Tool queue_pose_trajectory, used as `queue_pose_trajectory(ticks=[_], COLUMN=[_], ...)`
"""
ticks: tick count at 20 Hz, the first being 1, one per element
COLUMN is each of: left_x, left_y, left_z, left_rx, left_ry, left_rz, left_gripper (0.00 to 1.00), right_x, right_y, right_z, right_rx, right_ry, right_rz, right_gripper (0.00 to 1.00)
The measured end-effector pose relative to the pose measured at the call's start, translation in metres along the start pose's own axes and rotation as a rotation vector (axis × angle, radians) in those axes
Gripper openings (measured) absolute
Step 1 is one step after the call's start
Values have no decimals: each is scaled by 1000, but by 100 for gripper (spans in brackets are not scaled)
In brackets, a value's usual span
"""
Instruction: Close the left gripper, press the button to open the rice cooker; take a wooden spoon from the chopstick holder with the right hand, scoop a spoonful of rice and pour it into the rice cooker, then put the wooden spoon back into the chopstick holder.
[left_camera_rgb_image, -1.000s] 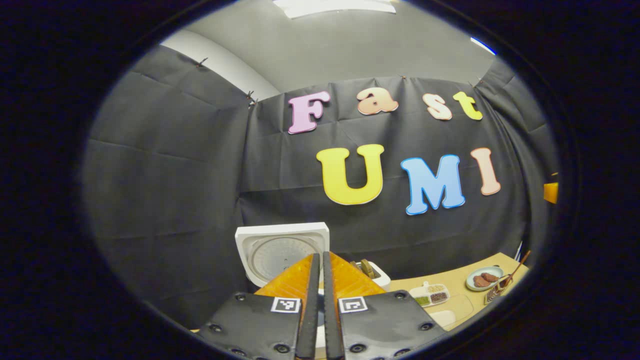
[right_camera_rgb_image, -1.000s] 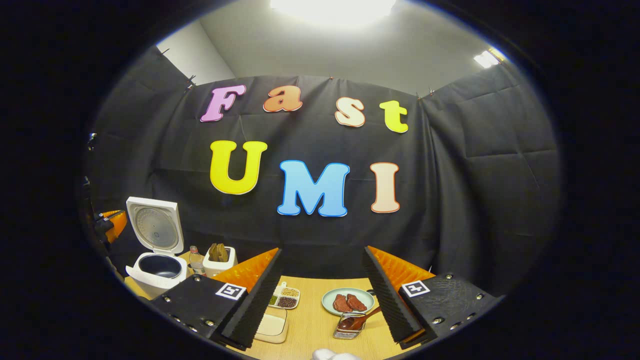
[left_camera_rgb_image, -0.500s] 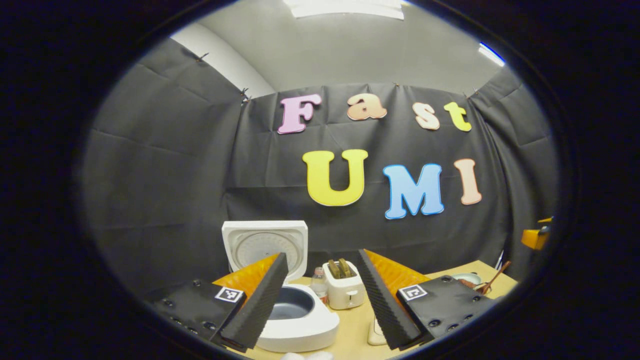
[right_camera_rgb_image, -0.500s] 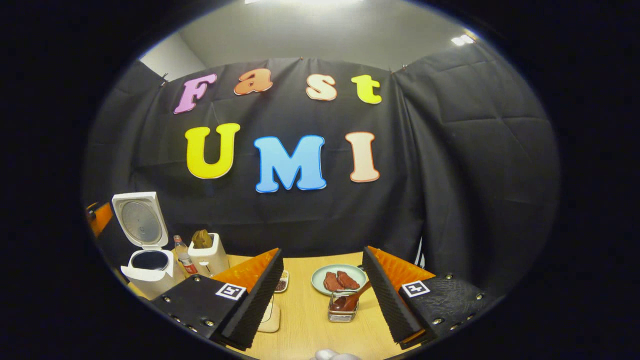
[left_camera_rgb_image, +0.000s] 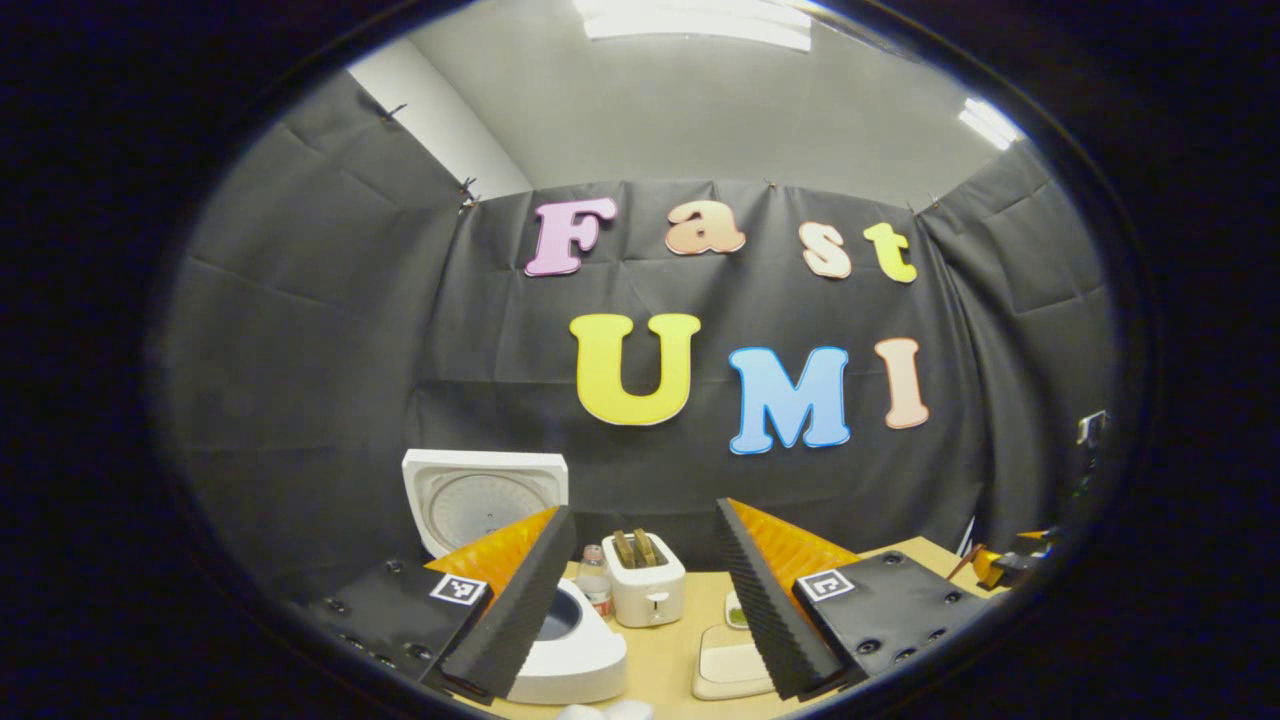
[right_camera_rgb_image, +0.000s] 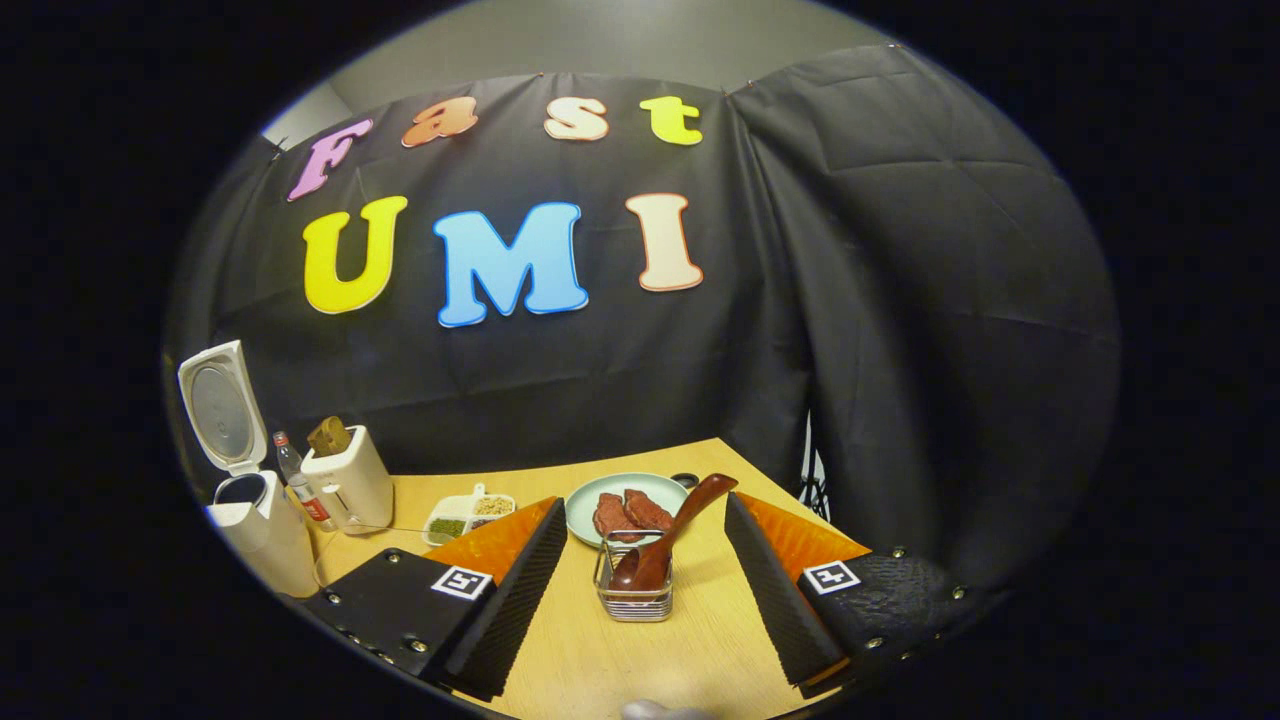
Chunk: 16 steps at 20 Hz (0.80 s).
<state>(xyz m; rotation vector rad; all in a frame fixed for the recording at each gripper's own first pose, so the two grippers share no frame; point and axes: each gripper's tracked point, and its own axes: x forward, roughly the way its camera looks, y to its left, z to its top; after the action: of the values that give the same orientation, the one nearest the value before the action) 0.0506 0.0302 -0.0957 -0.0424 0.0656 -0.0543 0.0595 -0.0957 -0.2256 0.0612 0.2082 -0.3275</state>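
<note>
Both grippers' fingers wide, empty; right gripper view: wooden spoon in chopstick holder.

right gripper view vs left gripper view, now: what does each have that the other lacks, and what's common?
Right gripper view adds: a plate of meat and a wire holder with the wooden spoon leaning in it, ahead of the open right tool. Left gripper view adds: a flat cream tray beside the open left tool. Shared: the rice cooker with its lid up, bottle, toaster.
</note>
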Motion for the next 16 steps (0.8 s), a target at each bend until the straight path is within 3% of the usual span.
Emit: queue_pose_trajectory(ticks=[8, 16], left_x=[15, 32], left_y=[-20, -22], left_z=[-30, -56], left_rx=[24, 57], left_ry=[88, 132], left_rz=[1, 35], left_gripper=[97, 99], right_x=[111, 162], right_y=[-24, -40], right_z=[-49, -60], right_rx=[44, 111], right_ry=[45, 54], right_rz=[-49, -94], right_gripper=[98, 97])
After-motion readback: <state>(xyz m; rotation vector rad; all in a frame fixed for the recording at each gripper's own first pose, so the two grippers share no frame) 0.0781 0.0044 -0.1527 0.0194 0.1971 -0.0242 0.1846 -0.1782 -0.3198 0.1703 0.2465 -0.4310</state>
